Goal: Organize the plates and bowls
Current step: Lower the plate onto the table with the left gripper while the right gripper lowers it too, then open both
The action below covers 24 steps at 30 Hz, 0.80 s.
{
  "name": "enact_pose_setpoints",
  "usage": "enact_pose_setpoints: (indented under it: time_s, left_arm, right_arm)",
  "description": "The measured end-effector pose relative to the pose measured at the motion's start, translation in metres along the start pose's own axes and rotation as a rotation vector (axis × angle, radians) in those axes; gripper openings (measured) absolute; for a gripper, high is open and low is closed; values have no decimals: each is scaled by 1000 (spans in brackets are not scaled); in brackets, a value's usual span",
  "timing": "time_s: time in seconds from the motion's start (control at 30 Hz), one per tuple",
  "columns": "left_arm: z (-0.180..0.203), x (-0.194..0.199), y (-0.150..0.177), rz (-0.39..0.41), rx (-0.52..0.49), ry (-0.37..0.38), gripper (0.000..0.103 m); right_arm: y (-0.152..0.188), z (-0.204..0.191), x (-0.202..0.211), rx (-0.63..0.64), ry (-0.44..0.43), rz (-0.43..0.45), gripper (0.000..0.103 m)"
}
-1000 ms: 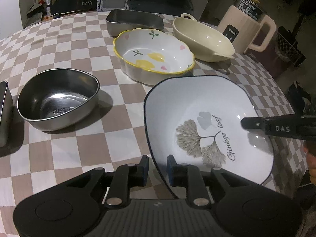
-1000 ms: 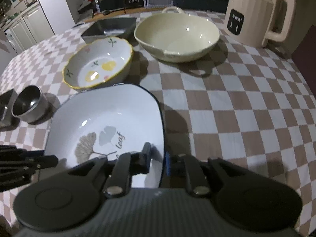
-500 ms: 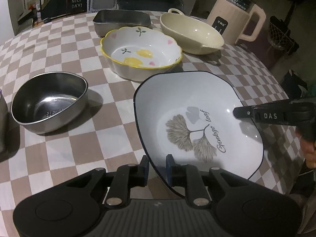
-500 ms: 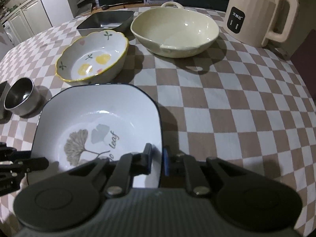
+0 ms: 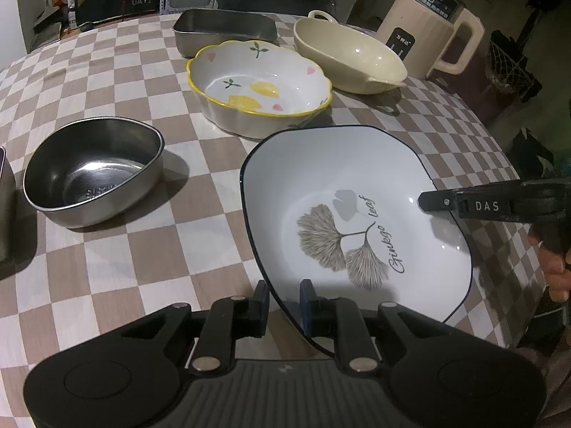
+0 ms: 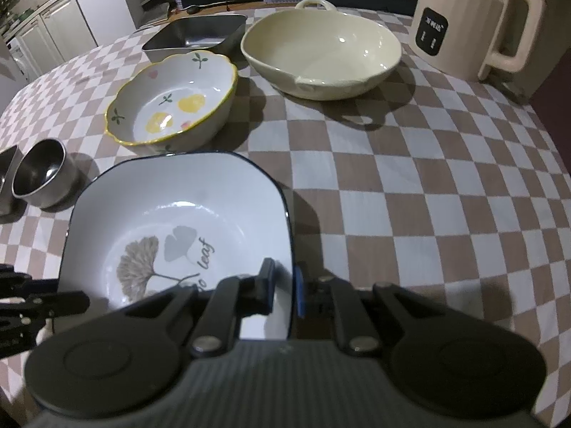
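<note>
A white square plate with a dark rim and a ginkgo leaf print (image 5: pixel 342 185) (image 6: pixel 200 207) is held above the checked table by both grippers. My left gripper (image 5: pixel 283 303) is shut on its near-left rim. My right gripper (image 6: pixel 283 285) is shut on its right rim, and shows in the left wrist view as a black finger (image 5: pixel 464 205). A scalloped floral bowl with a yellow rim (image 5: pixel 257 89) (image 6: pixel 171 101) sits just behind the plate. A cream handled bowl (image 5: pixel 348 57) (image 6: pixel 321 53) stands further back.
A steel bowl (image 5: pixel 92 171) (image 6: pixel 44 171) sits left of the plate. A steel rectangular pan (image 5: pixel 225 28) (image 6: pixel 196 35) is at the back. A beige kettle (image 5: pixel 428 42) (image 6: pixel 474 25) stands at the back right. Another steel container (image 5: pixel 5 207) is at the far left edge.
Both grippers have carried the plate up and forward, toward the floral bowl. The grips have not changed.
</note>
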State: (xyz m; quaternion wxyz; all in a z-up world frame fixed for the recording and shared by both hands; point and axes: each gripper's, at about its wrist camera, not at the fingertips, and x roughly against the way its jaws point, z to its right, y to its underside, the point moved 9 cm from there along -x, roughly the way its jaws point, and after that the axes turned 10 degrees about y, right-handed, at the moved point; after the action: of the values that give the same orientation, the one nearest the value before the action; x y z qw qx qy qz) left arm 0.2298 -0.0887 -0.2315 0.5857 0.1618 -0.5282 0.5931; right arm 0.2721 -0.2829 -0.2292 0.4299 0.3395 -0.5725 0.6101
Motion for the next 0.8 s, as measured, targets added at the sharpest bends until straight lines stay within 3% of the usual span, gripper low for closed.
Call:
enact_pose_setpoints:
  time_s: [0.3, 0.53, 0.73, 0.8]
  left_arm:
    - [0, 0, -5, 5, -8, -45, 20]
    - [-9, 5, -16, 43, 58, -65, 21]
    - [-9, 6, -20, 43, 79, -79, 24]
    - [-8, 6, -21, 47, 79, -81, 36]
  right_arm:
    - [7, -2, 2, 14, -10, -34, 16]
    - [12, 1, 5, 9, -33, -33, 19]
    - [12, 4, 9, 8, -21, -22, 41]
    - [11, 6, 11, 2, -26, -10, 47]
